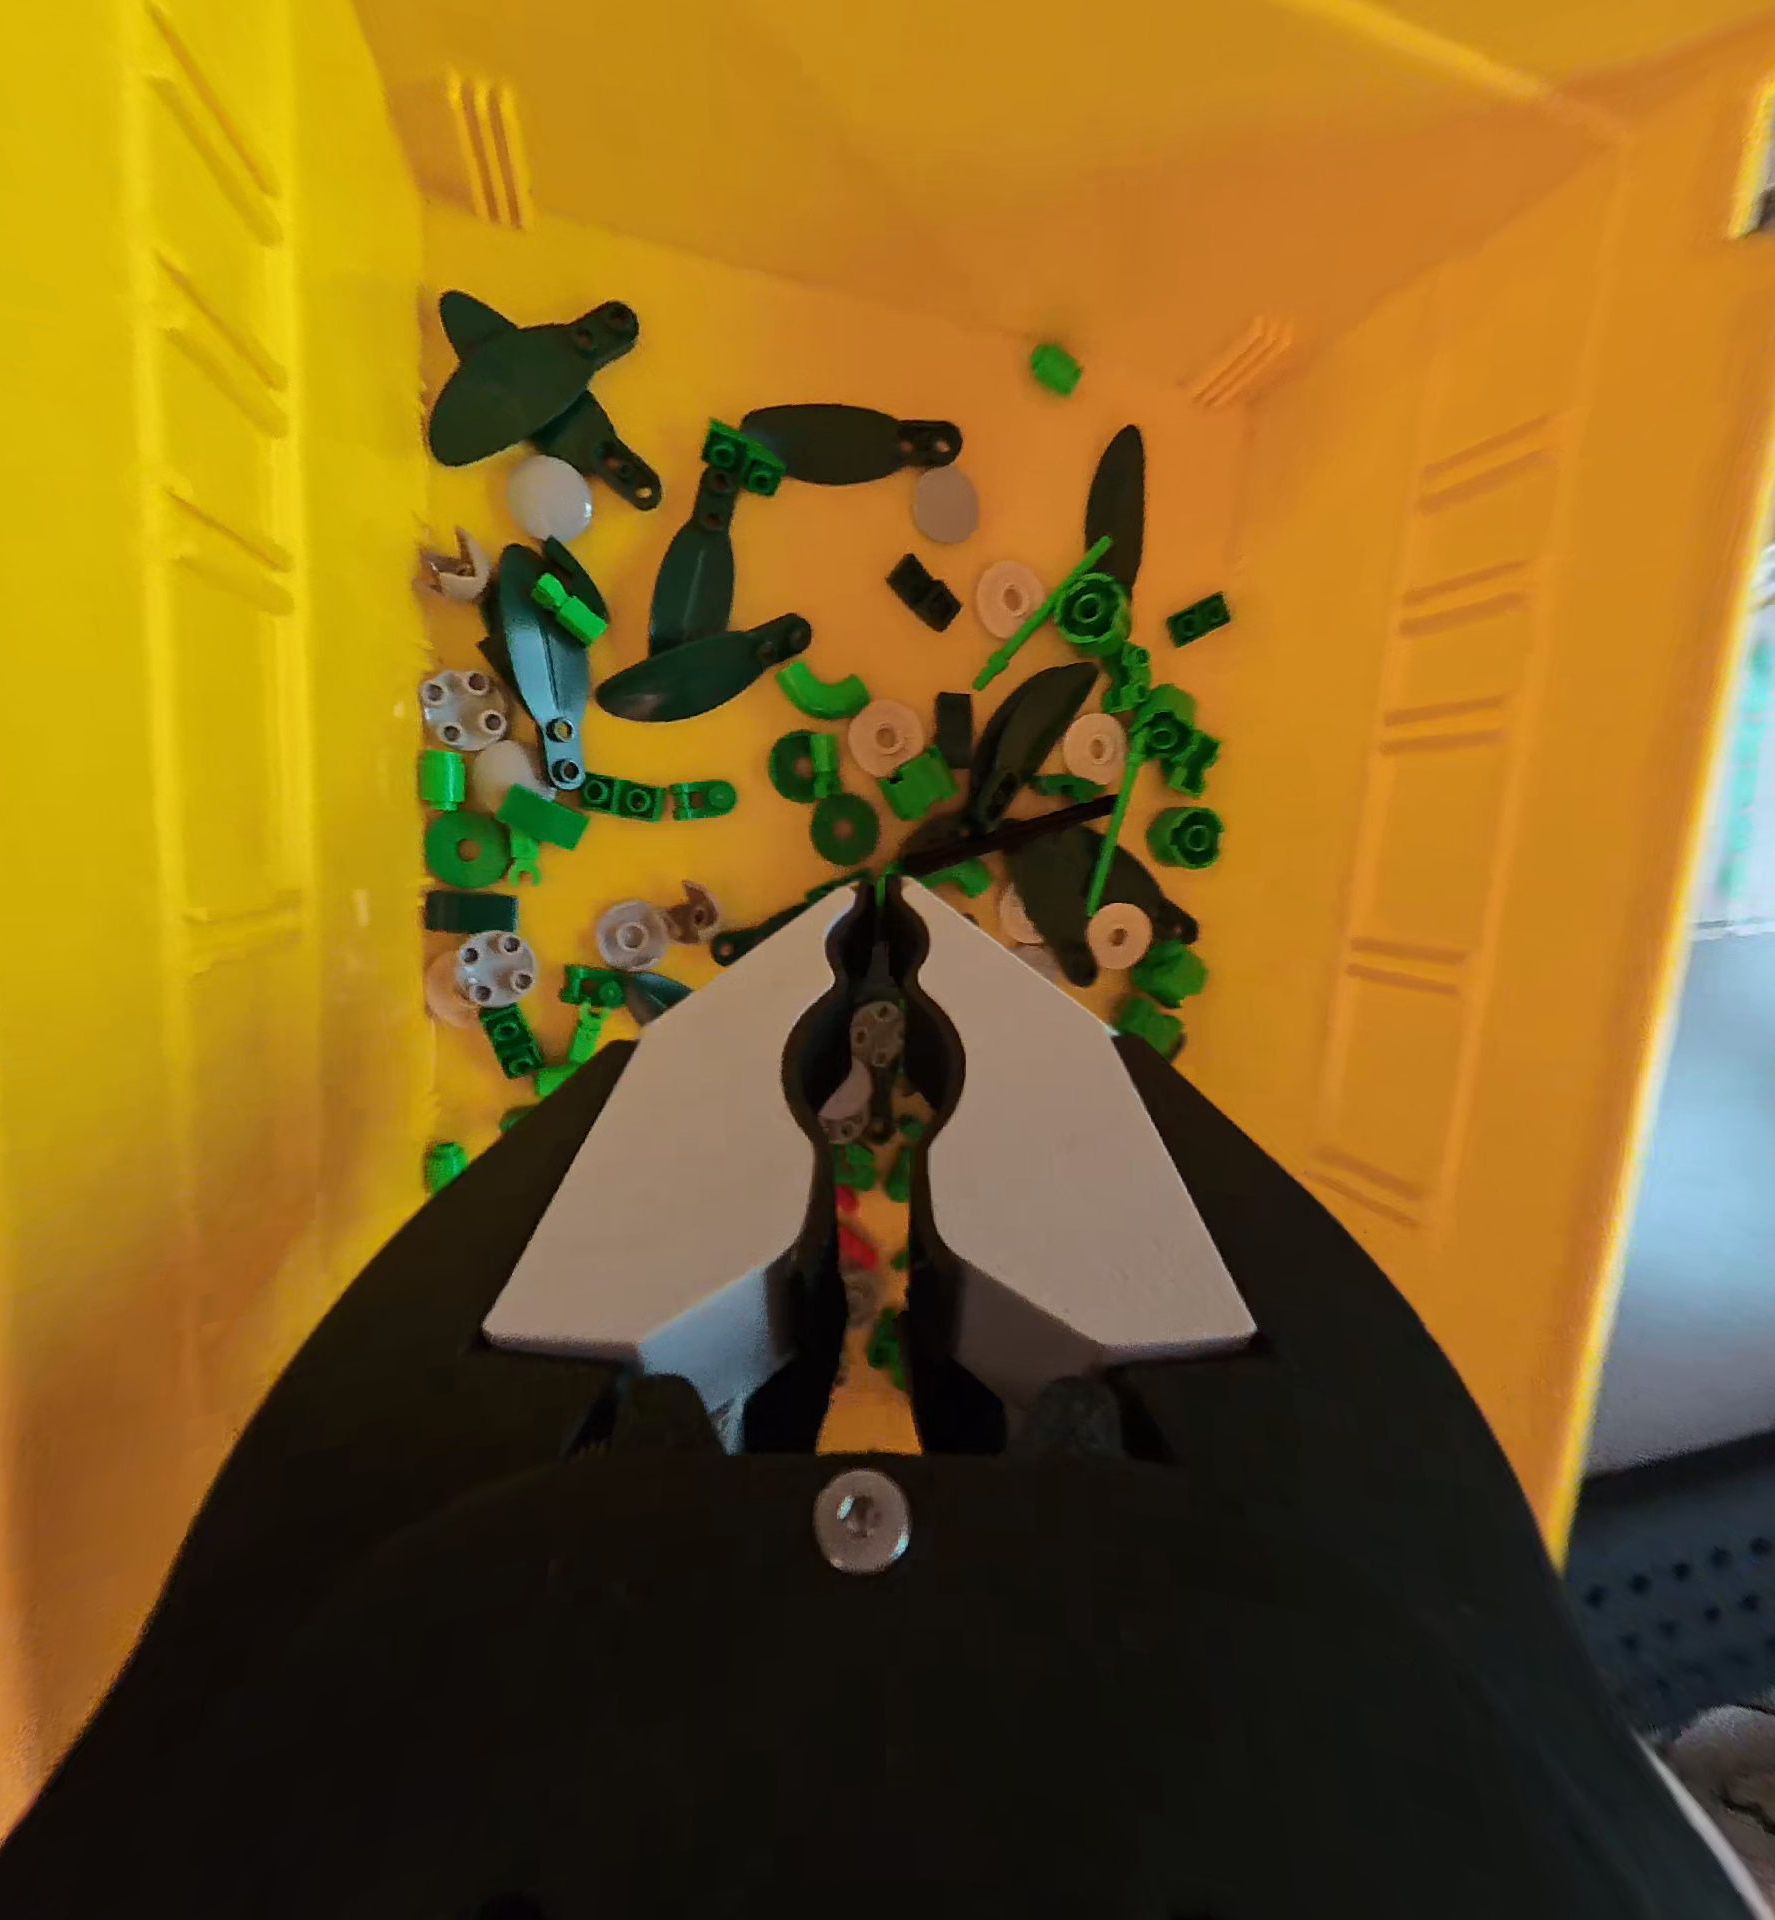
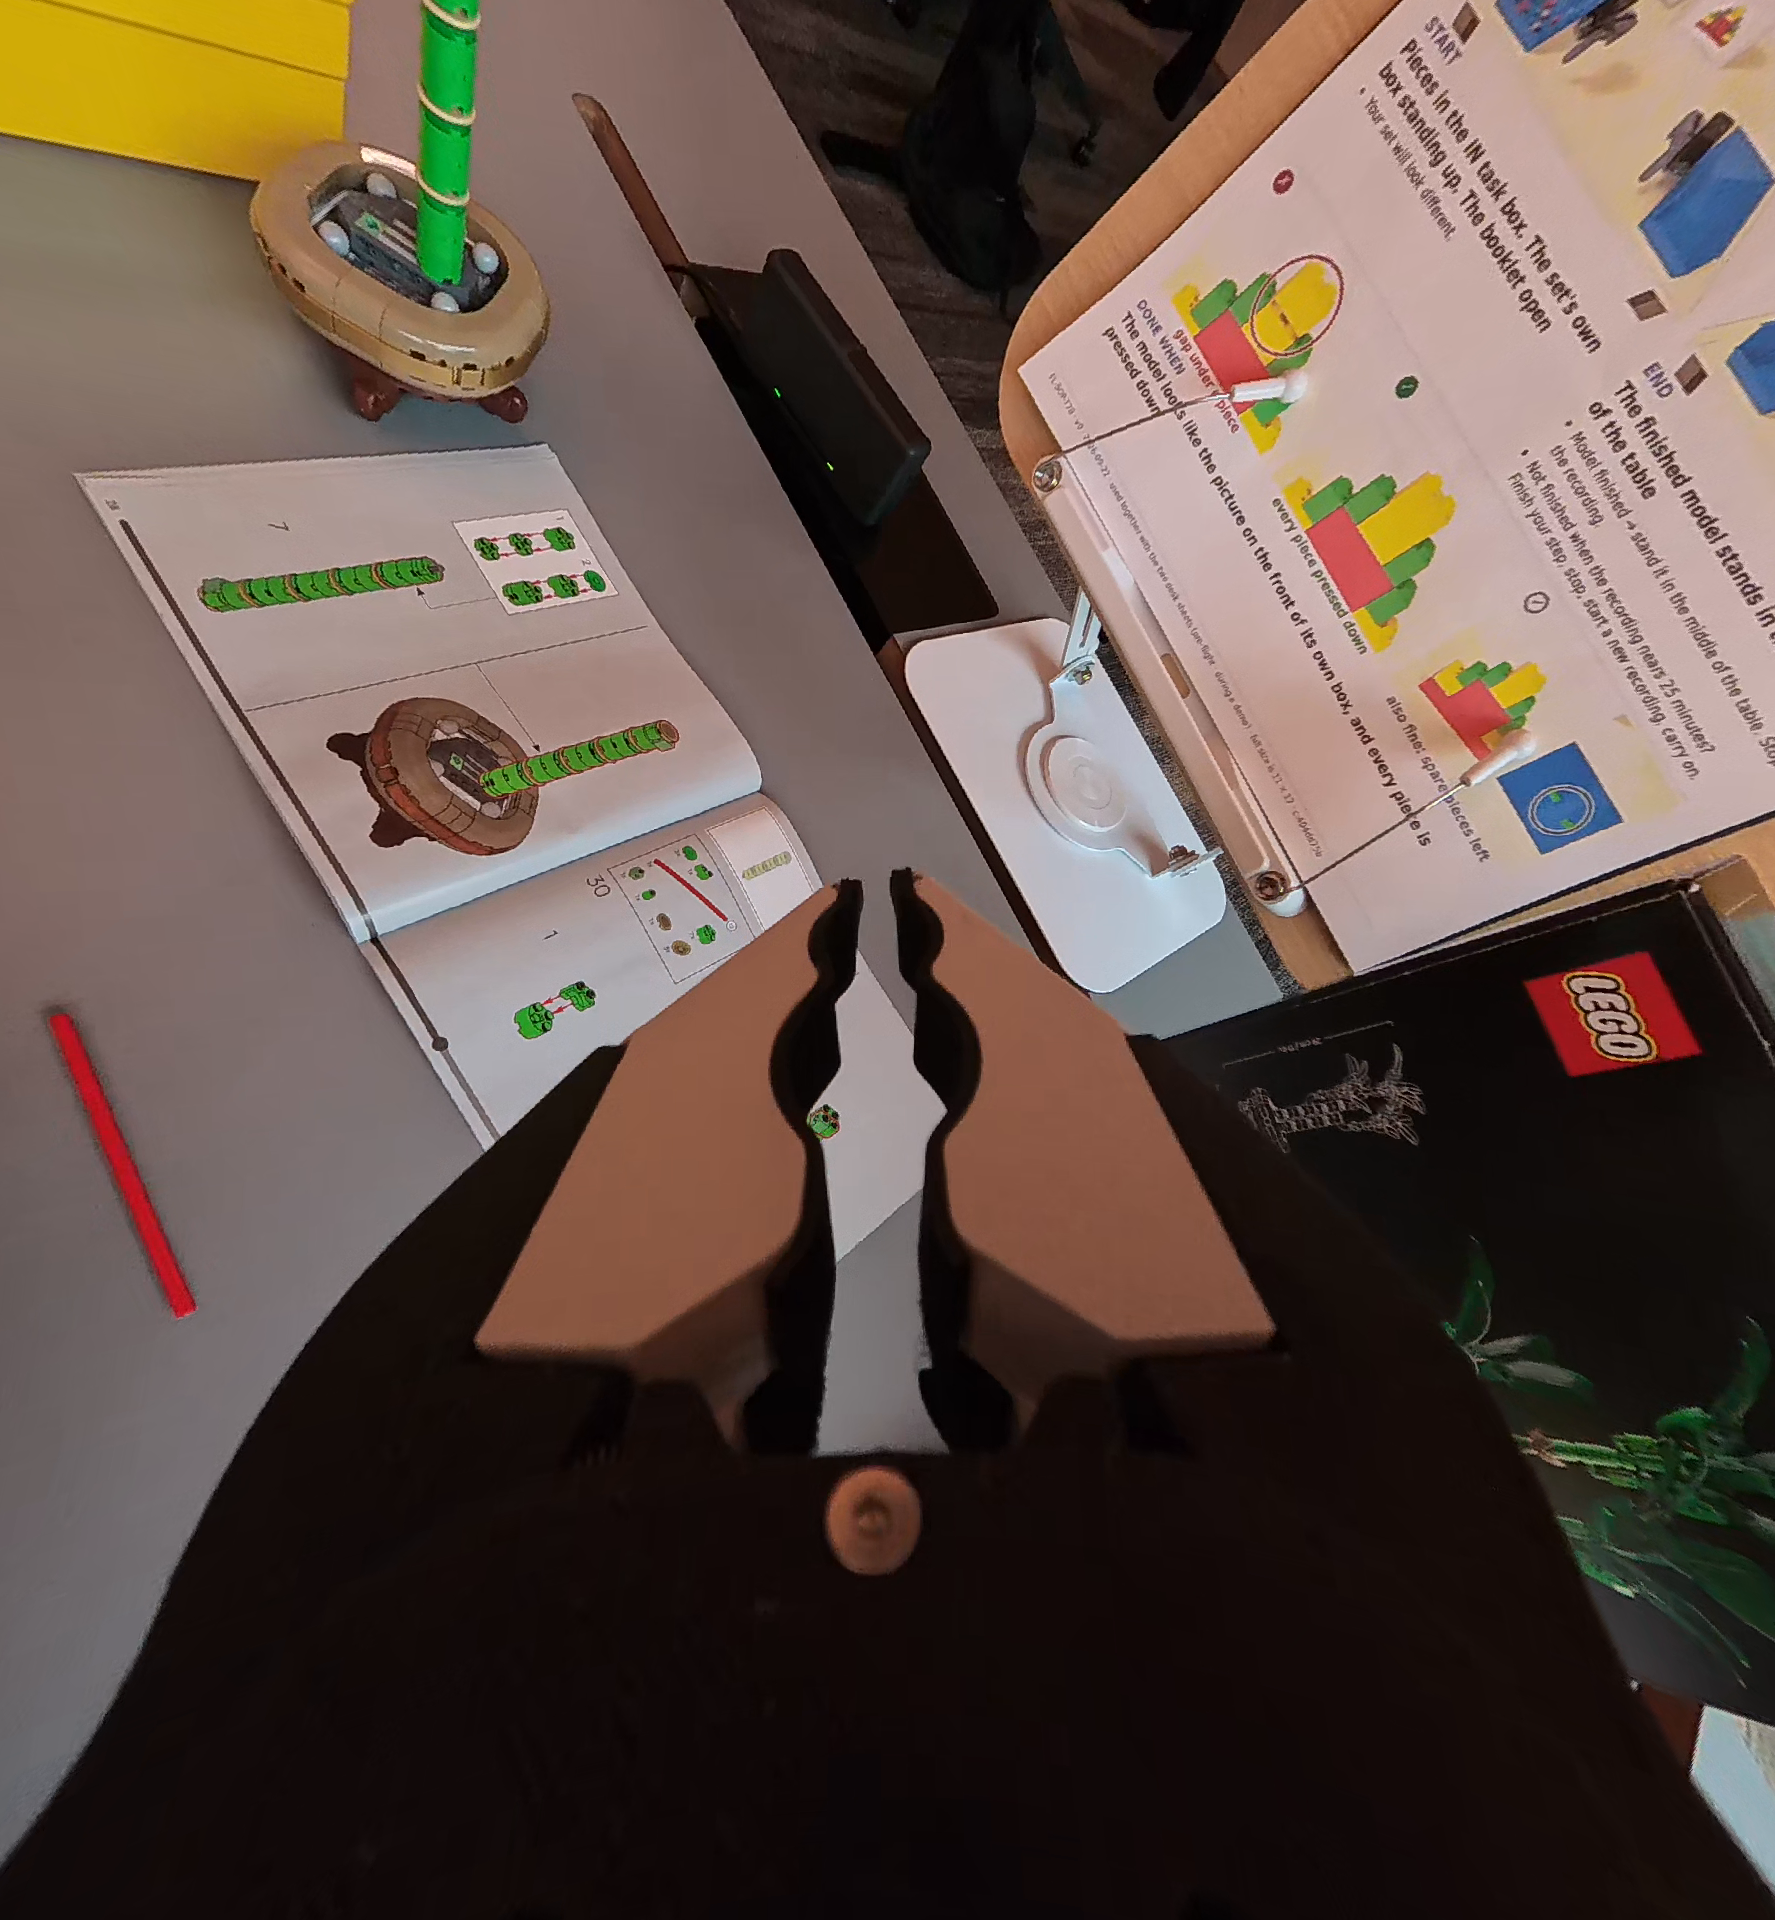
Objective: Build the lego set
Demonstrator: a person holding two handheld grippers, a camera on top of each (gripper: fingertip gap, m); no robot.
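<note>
The yellow bin (image 1: 1382, 727) holds many loose green, dark and grey pieces (image 1: 821, 686), so most of the build seems left. On the grey table (image 2: 52, 727), the tan base with its green stalk (image 2: 405, 260) stands beyond the open booklet (image 2: 426, 665). The left gripper (image 1: 880, 883) hangs above the pieces, tips nearly together; whether it pinches a thin green piece I cannot tell. The right gripper (image 2: 875, 883) hovers narrowly parted and empty over the booklet.

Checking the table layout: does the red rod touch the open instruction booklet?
Apart. The right wrist view shows the red rod lying left of the instruction booklet, bare grey table between them.
</note>
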